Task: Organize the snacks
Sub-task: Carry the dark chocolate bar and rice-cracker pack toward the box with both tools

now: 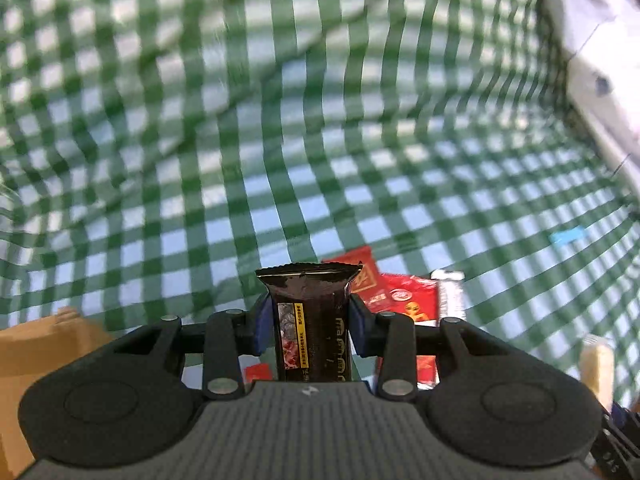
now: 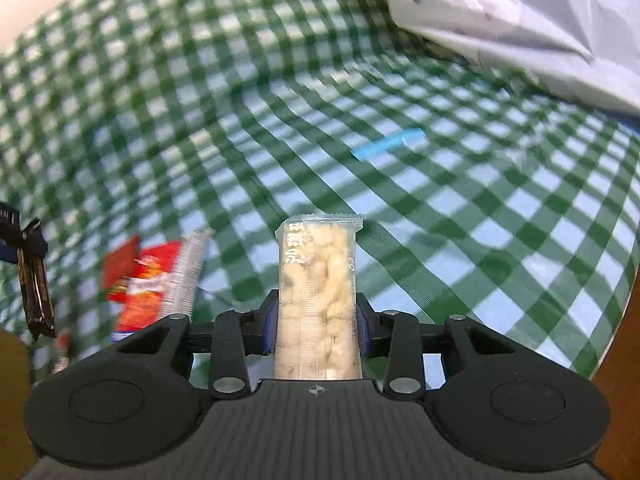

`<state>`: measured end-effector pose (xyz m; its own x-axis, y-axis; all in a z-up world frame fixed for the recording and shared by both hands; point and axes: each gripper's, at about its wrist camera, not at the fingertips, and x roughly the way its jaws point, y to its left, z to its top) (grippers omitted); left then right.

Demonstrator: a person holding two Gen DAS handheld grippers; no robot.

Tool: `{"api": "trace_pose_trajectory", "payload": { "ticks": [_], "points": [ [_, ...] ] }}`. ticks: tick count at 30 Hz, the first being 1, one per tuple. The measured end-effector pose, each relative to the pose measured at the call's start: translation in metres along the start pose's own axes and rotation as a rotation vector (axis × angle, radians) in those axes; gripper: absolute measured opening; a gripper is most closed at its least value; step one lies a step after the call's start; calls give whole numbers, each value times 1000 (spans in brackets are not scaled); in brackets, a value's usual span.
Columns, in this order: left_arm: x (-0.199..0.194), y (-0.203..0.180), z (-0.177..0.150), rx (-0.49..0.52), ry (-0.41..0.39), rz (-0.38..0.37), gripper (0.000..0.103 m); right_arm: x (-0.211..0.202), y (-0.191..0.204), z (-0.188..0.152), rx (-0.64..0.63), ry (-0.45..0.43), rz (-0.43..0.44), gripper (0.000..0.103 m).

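In the left wrist view my left gripper (image 1: 310,320) is shut on a dark brown snack bar (image 1: 312,320) that stands upright between the blue pads, held above the green checked cloth (image 1: 240,160). Red snack packets (image 1: 400,294) and a silver-edged one (image 1: 450,296) lie on the cloth just behind it. In the right wrist view my right gripper (image 2: 318,320) is shut on a clear packet of pale puffed snack (image 2: 318,300), also upright and off the cloth. The red packets (image 2: 148,284) lie to its left, and the dark bar (image 2: 34,280) hangs at the far left edge.
A tan wooden container (image 1: 36,356) sits at the lower left of the left wrist view. A white crumpled bag (image 2: 520,20) lies at the back right. A small blue strip (image 2: 388,144) rests on the cloth. A white frame (image 1: 600,92) borders the right side.
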<state>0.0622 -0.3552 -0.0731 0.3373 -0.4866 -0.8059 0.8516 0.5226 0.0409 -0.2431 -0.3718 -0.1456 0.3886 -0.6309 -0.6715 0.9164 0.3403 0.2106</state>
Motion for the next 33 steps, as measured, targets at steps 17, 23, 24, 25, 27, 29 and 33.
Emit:
{"api": "trace_pose_trajectory", "payload": {
  "ticks": [17, 23, 24, 25, 27, 29, 33],
  "points": [
    [-224, 59, -133, -102, -52, 20, 43, -166, 118, -36, -224, -7, 405, 39],
    [-271, 110, -194, -159, -34, 107, 43, -218, 169, -82, -380, 62, 535, 39],
    [-278, 117, -204, -170, -35, 119, 43, -225, 177, -89, -399, 66, 547, 39],
    [-284, 124, -212, -182, -33, 128, 43, -233, 184, -95, -419, 68, 558, 39],
    [-295, 136, -228, -207, -27, 134, 43, -248, 196, -104, -454, 69, 576, 39],
    [-306, 146, -244, -232, -28, 135, 43, -260, 204, -112, -484, 72, 583, 39],
    [-326, 161, -272, -271, -48, 138, 43, -276, 215, -125, -532, 82, 581, 39]
  ]
}}
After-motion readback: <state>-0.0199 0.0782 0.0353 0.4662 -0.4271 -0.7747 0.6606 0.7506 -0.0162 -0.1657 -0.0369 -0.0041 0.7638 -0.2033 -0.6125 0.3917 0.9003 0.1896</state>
